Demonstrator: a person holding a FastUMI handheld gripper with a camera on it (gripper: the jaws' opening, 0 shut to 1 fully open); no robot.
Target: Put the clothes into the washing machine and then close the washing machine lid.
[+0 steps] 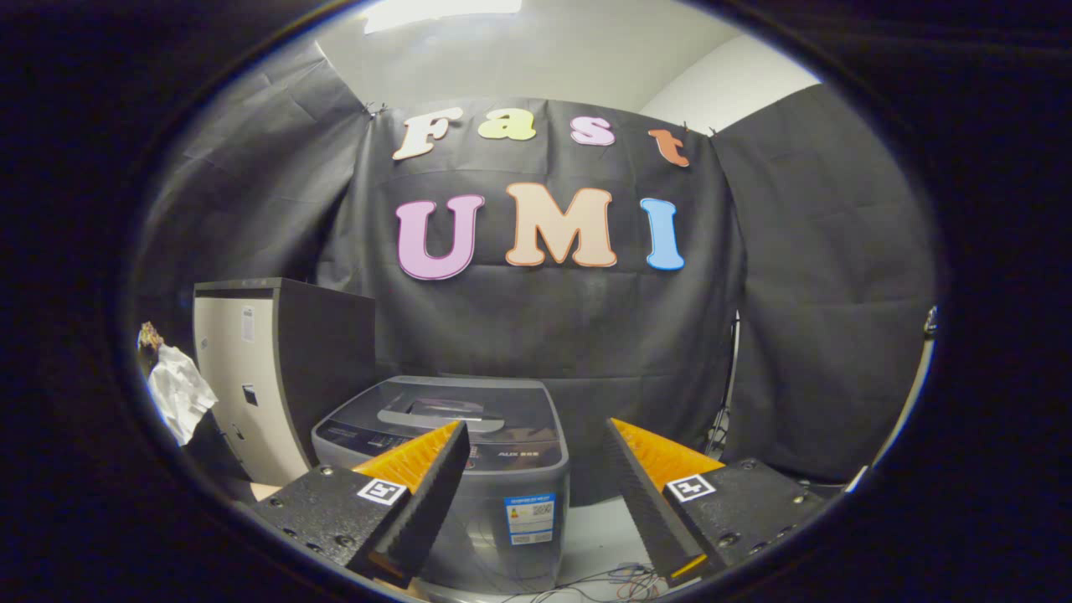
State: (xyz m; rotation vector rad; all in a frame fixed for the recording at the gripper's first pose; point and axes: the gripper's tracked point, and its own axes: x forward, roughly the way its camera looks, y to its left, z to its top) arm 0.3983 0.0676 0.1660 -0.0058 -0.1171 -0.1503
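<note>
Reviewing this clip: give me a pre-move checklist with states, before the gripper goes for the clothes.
1. Gripper open: ok, fingers spread wide, nothing between them.
2. Washing machine located: ok, just ahead of the fingers, partly between them.
3. Lid open for loading: not ok, it looks shut flat.
4. Clothes located: cannot tell; a white cloth hangs beside the tall cabinet, off to the side.
5. Path free: cannot tell; cables lie on the floor below the fingers.
</note>
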